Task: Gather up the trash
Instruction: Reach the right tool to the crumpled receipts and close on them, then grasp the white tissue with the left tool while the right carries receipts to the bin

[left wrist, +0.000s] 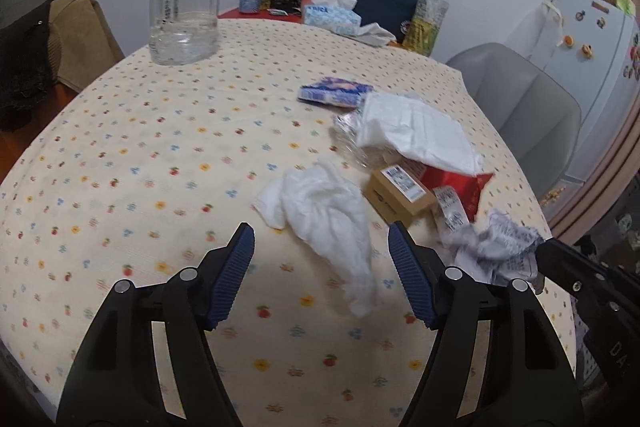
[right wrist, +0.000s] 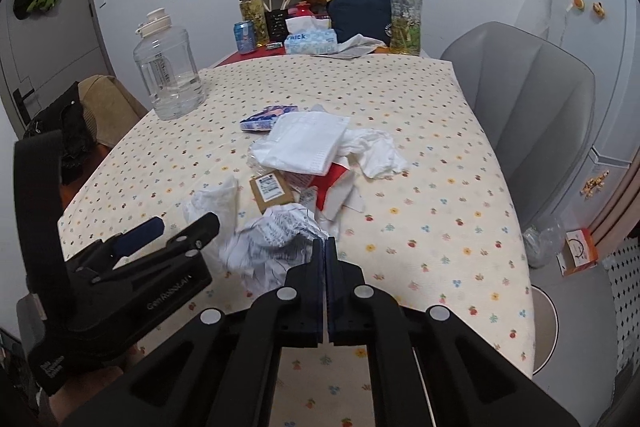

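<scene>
two grippers are engaged over one heap of trash on the dotted tablecloth (left wrist: 120, 147). step in hand, as judged: first pickups. working left to right, the left gripper (left wrist: 320, 267) is seen with jaws apart and nothing pressed between the pads; the crumpled tissue (left wrist: 320, 211) lies on the cloth just ahead, its tail reaching between the fingers, at 12 o'clock from the tips. the right gripper (right wrist: 325, 247) is clenched, pads together, and an edge of the crumpled receipt (right wrist: 272, 235) appears to be pinched at the tips, at 10 o'clock from them.

next move, as judged: the left jaws are to be lowered around the tissue and closed on its bulk; the receipt is to be lifted clear without dragging the small cardboard box (right wrist: 272, 191) beside it.

the remaining trash, a flat white napkin (left wrist: 416, 131) over a red wrapper (left wrist: 460, 187), lies at 1 o'clock from the left tips.

only the left wrist view shows the tissue's tail between the fingers. only the right wrist view shows the closed tips at the receipt, a second crumpled tissue (right wrist: 376, 151) behind the napkin, and the floor at 3 o'clock. no bin is visible in either view.
</scene>
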